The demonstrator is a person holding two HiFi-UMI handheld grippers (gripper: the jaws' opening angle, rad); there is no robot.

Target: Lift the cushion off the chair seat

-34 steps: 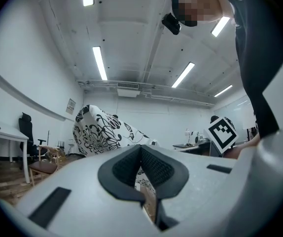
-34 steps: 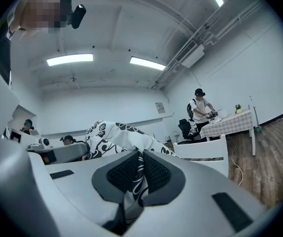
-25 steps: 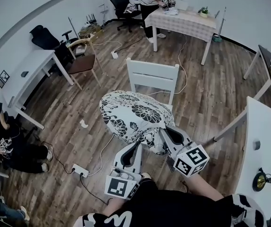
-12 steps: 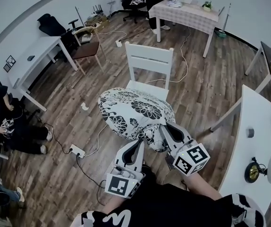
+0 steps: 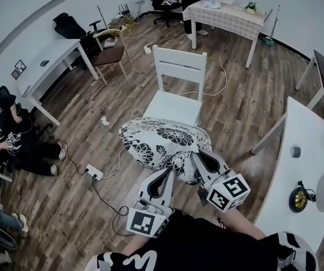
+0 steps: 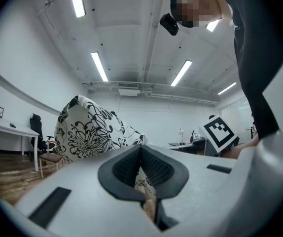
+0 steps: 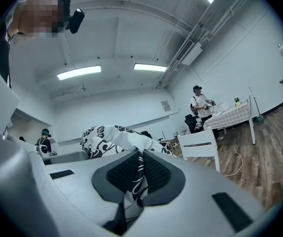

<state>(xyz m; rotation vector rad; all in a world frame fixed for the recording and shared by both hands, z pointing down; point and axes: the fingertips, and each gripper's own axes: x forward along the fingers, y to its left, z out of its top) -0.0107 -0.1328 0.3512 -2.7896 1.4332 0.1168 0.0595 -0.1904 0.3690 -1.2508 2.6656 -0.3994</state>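
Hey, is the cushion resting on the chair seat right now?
No, the cushion hangs clear of the bare chair seat, pinched at its near edge by the left gripper and right gripper.

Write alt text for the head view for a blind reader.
The left gripper and right gripper each clamp the near edge of a black-and-white floral cushion, held up in front of a white chair on a wood floor.

Floor (image 5: 246,106): wooden boards; a white chair (image 5: 176,89) stands on it, a power strip (image 5: 94,171) and a scrap of paper (image 5: 101,121) lie on it.
Right table (image 5: 303,129): white, carries a brass object (image 5: 296,199).
Far table (image 5: 230,21): checked cloth, small potted plant (image 5: 251,7).
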